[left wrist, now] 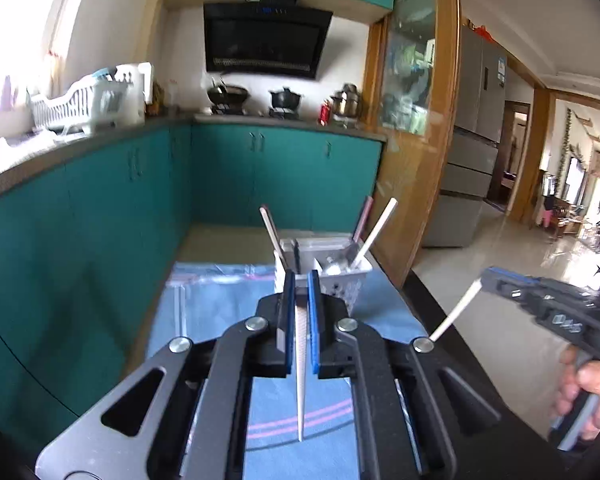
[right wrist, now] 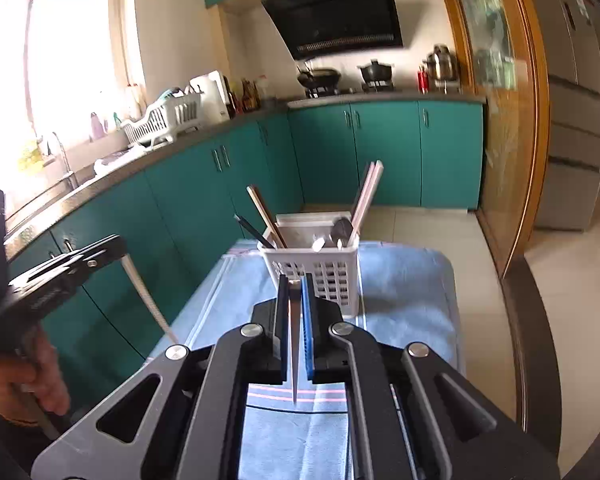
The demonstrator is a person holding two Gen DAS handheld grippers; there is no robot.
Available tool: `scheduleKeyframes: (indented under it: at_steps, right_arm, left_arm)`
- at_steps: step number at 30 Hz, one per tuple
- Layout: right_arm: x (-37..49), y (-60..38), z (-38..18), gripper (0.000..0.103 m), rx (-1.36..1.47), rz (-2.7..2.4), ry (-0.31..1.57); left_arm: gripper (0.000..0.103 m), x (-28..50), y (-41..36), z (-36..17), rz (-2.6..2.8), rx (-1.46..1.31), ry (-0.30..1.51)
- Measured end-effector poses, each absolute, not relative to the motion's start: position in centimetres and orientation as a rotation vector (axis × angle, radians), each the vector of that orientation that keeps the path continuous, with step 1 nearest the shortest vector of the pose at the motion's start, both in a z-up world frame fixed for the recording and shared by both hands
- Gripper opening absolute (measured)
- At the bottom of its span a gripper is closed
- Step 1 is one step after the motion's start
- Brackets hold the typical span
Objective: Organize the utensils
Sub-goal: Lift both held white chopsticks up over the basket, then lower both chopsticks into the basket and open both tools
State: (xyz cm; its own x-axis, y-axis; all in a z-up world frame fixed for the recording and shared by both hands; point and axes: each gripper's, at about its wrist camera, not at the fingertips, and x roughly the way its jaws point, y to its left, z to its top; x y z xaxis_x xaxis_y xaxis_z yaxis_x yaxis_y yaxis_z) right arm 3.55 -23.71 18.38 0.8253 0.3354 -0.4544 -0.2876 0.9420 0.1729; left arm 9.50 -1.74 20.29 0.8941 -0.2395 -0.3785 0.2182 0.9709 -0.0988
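Observation:
A white slotted utensil basket (left wrist: 350, 289) (right wrist: 332, 276) stands at the far end of a blue towel (left wrist: 228, 300) (right wrist: 404, 280), with several chopsticks and spoons sticking up out of it. My left gripper (left wrist: 302, 277) (right wrist: 120, 246) hovers just in front of the basket, shut on a white chopstick (left wrist: 300, 380) (right wrist: 148, 296) whose long end hangs down toward the towel. To its right, at about the same height, my right gripper (right wrist: 296, 281) (left wrist: 485, 278) is shut on a second white chopstick (right wrist: 294, 344) (left wrist: 456, 316), held the same way. A hand (left wrist: 592, 392) grips the right tool's handle.
The towel covers a dark table whose right edge (right wrist: 528, 320) drops to a tiled floor. Teal cabinets (left wrist: 100, 220) run along the left and back, with a dish rack (right wrist: 164, 120) and a stove with pots (right wrist: 340, 78). A wood-framed glass door (right wrist: 500, 120) stands on the right.

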Motion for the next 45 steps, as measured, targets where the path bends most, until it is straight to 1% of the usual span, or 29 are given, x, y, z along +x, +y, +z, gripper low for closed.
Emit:
scheduleKeyframes:
  at_steps: [3,8,19,22,27,32,35,39,45]
  right_arm:
    - [2.6,-24.1,19.3,0.006,0.078,0.329,0.473]
    - [1.9,-24.1,19.5,0.006,0.067,0.329,0.468]
    - [1.6,-24.2,18.4,0.006,0.081,0.351,0.486]
    - [2.3,-24.4,20.2,0.006,0.082,0.366,0.456]
    - [5.3,-24.3,25.4,0.006,0.038,0.351,0.383]
    - [9.8,-24.6,29.8,0.006,0.044,0.326,0.316]
    - [12.7,-24.5,31.1,0.006,0.049,0.307,0.292]
    - [17.0,-23.8,31.4,0.006,0.053,0.287,0.270]
    - [21.9,-22.6,29.3,0.006,0.069,0.292,0.282]
  left_arm:
    - [0.006,8.7,-2.0,21.5,-0.237,-0.028,0.368]
    - [0.006,7.4,-2.2,22.3,-0.263,-0.020,0.377]
    - [0.006,8.1,-2.1,21.2,-0.279,-0.039,0.429]
    - [0.006,9.5,-2.6,23.3,-0.297,-0.037,0.409]
    - [0.006,12.3,-4.4,29.5,-0.335,-0.024,0.326]
    - [0.006,16.9,-5.8,35.7,-0.322,-0.024,0.230]
    - [0.006,20.5,-6.4,37.4,-0.290,-0.014,0.211]
    - [0.006,25.1,-6.7,36.9,-0.256,-0.020,0.227]
    - [0.006,30.4,-6.6,32.5,-0.251,-0.047,0.286]
